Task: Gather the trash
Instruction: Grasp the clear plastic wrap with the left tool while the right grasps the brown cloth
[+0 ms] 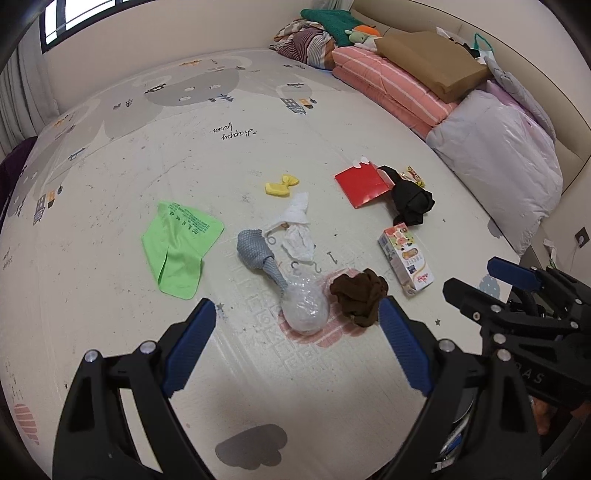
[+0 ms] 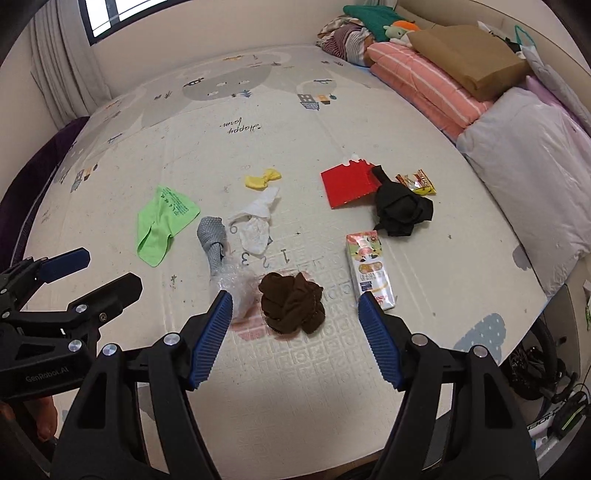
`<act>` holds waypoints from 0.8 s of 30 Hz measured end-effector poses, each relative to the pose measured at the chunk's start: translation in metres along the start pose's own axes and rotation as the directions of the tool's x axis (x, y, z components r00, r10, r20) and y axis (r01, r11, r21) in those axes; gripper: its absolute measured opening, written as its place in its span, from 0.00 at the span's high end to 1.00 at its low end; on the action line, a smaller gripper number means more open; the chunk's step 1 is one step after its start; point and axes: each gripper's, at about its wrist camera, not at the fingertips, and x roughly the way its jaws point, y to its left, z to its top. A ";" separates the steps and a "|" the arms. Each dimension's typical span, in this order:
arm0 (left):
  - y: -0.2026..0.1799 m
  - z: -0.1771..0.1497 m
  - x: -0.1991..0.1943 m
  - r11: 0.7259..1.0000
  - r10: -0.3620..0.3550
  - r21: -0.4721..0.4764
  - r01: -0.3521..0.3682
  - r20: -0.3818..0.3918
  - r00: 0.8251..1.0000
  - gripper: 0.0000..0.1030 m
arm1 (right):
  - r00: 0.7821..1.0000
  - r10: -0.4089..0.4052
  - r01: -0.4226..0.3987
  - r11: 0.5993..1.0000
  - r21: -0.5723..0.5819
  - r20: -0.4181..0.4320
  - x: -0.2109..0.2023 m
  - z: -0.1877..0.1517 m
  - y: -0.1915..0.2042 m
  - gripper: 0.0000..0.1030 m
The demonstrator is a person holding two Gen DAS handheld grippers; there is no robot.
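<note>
Trash lies scattered on a play mat [image 1: 110, 295]. A clear bubble-wrap ball [image 1: 304, 308] sits just ahead of my open, empty left gripper [image 1: 297, 314]. A crumpled brown cloth [image 2: 291, 302] lies between the open fingers of my empty right gripper [image 2: 295, 304]. Further out lie a drink carton [image 2: 371, 269], a grey mesh wrap [image 1: 256, 251], white tissues [image 1: 297, 229], a green plastic bag [image 1: 179, 245], a yellow wrapper [image 1: 282, 184], a red envelope [image 1: 364, 182], a black cloth [image 2: 400, 210] and a snack wrapper [image 2: 419, 181].
Folded bedding, a pink striped quilt [image 1: 391, 85], a brown cushion [image 1: 432, 61] and a bagged duvet [image 1: 506, 162] line the right edge by the wall. A curtain and window [image 2: 107, 14] stand at the back left. The mat's edge drops off at the lower right [image 2: 517, 332].
</note>
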 end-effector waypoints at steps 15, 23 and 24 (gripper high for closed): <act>0.011 -0.002 0.074 0.999 -0.030 -0.032 0.027 -0.107 0.994 0.13 | 0.995 -0.017 0.018 1.000 0.008 -0.095 0.074 -0.002 -0.013 0.33; 0.003 -0.032 0.135 0.999 0.001 -0.051 -0.010 -0.171 0.985 0.13 | 0.990 -0.003 0.002 1.000 -0.004 -0.140 0.123 -0.021 -0.031 0.32; 0.004 -0.035 0.140 0.998 0.005 -0.053 -0.014 -0.174 0.985 0.13 | 0.990 -0.005 0.003 1.000 -0.012 -0.144 0.129 -0.023 -0.032 0.32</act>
